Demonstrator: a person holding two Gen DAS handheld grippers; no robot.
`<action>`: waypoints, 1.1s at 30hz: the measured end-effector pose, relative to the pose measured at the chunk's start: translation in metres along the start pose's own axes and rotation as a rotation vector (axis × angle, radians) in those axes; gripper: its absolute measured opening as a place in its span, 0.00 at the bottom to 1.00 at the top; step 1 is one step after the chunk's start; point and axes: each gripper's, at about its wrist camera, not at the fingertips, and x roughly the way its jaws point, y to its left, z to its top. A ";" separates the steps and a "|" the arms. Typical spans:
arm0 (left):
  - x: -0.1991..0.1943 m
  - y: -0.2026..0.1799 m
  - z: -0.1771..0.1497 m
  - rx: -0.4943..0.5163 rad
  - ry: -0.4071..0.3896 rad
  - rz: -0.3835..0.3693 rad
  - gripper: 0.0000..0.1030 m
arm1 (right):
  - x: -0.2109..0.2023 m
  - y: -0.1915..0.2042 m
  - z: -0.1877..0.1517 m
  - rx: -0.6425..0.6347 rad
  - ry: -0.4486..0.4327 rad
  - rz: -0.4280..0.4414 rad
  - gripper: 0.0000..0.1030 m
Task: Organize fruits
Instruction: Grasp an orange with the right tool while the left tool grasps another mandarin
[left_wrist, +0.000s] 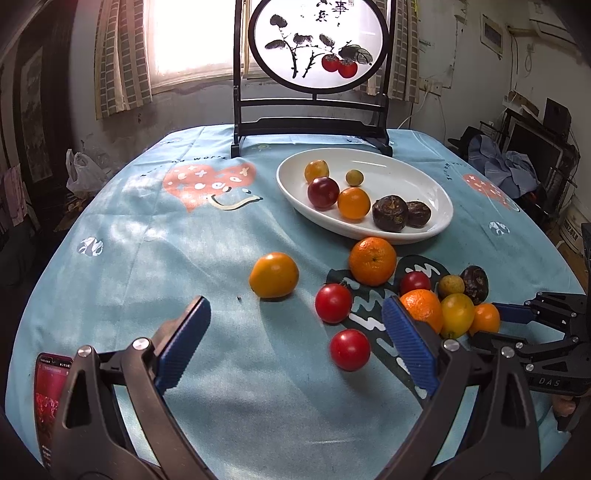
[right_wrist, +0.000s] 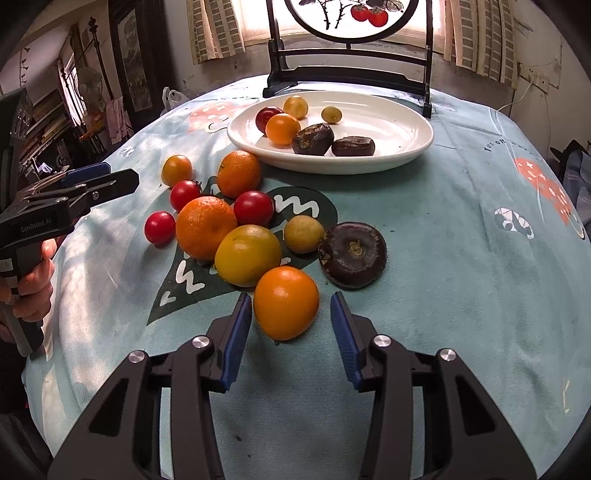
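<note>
Orange fruit between our right gripper pads, jaws not yet clamped; left gripper released. Next: close, carry to white dish.

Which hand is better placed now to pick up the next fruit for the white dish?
The right. The right gripper already has the small orange fruit between its open pads, not yet pressed. The left gripper is open over bare cloth, with nothing between its pads.

White plate, heart-patterned blue tablecloth
</note>
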 end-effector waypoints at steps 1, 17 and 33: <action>0.000 0.000 0.000 0.000 0.000 0.000 0.93 | 0.000 0.000 0.000 -0.001 0.001 0.000 0.44; 0.004 -0.011 -0.006 0.024 0.039 -0.140 0.92 | -0.005 -0.001 0.001 0.011 -0.024 0.011 0.35; 0.025 -0.061 -0.014 0.170 0.117 -0.276 0.45 | -0.029 -0.006 0.005 0.075 -0.109 0.049 0.35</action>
